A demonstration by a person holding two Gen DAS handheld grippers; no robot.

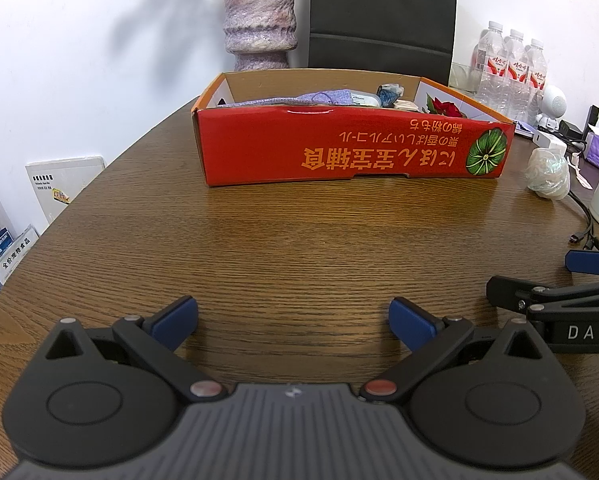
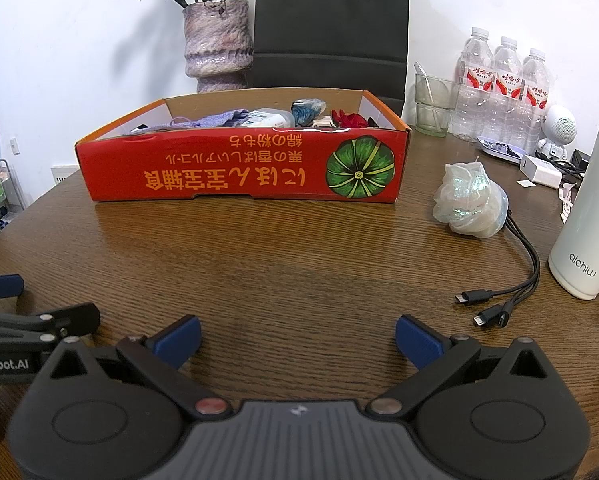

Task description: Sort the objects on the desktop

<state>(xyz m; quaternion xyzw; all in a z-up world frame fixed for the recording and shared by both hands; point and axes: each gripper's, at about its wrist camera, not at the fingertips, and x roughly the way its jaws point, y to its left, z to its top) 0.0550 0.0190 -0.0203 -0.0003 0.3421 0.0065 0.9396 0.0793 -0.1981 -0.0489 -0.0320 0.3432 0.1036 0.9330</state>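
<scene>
A round wooden table [image 2: 299,248] stands against a plain white wall [image 2: 79,60]. A black chair [image 2: 331,20] sits behind it.

I take the box [image 2: 243,168] as my landmark on the table [image 2: 299,272]. In it lie a cloth pouch [image 2: 219,118], a small case [image 2: 269,118] and a flower [image 2: 349,120], left to right. Behind it stand a vase [image 2: 217,46] and a chair [image 2: 331,24]. To its right sits a wrapped bundle [image 2: 469,200]; cable plugs [image 2: 483,306] lie nearer me than the bundle. Further right stand a flask [image 2: 587,208], and bottles [image 2: 499,92] behind.
</scene>
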